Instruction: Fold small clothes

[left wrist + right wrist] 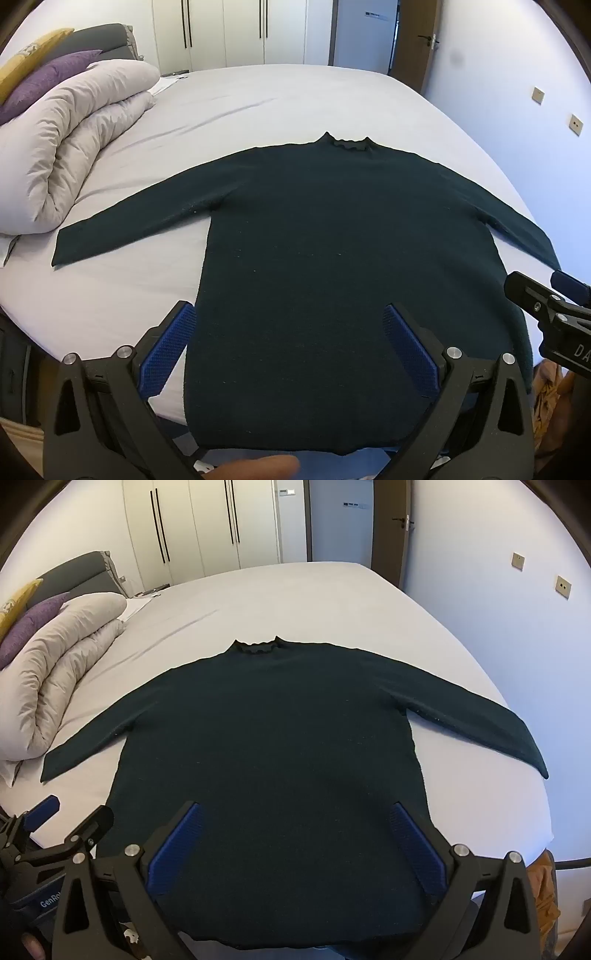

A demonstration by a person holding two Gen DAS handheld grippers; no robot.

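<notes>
A dark green long-sleeved sweater (pixel 332 229) lies flat on the bed, collar at the far side, both sleeves spread out sideways, hem hanging over the near edge. It also shows in the right wrist view (pixel 280 738). My left gripper (pixel 288 317) is open and empty, above the lower left part of the sweater body. My right gripper (pixel 293 816) is open and empty, above the lower right part of the body. The right gripper shows at the right edge of the left wrist view (pixel 546 306); the left gripper shows at the lower left of the right wrist view (pixel 62 827).
The bed (pixel 280 99) has a pale sheet. A rolled grey duvet (pixel 66 147) and purple and yellow pillows (pixel 40 77) lie at the left. Wardrobes (pixel 199 524) and a door (pixel 391 528) stand behind. A wall (pixel 517 627) runs along the right.
</notes>
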